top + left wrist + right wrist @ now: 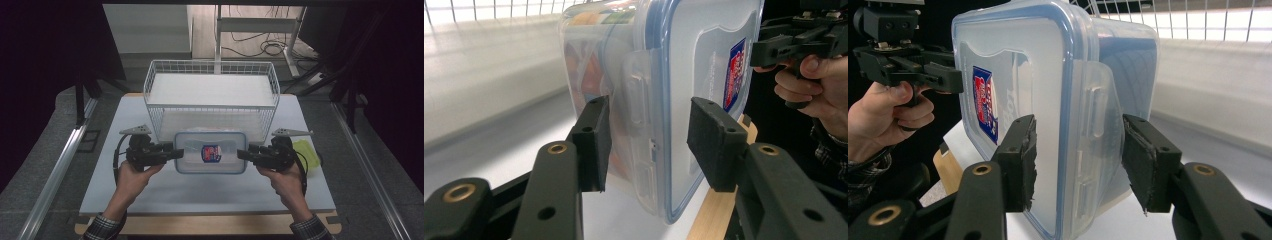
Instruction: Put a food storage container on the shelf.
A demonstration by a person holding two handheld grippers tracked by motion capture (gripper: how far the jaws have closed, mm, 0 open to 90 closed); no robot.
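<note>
A clear plastic container (pixel 210 152) with a blue-rimmed lid and a red and blue label hangs level between both grippers, just in front of a white wire basket (pixel 210 106). My left gripper (pixel 175 153) is shut on its left end, and my right gripper (pixel 242 154) on its right end. In the left gripper view the container (pixel 674 75) has its side clip between the pads of my left gripper (pixel 646 142), with orange contents showing through the wall. In the right gripper view my right gripper (pixel 1078 160) clamps lid and base of the container (pixel 1023 65).
The basket stands on a white table (pixel 210 192) with a wooden front edge. A yellow-green object (pixel 307 152) lies on the table beside my right hand. Metal rails run along both sides of the table, and cables lie on the floor beyond it.
</note>
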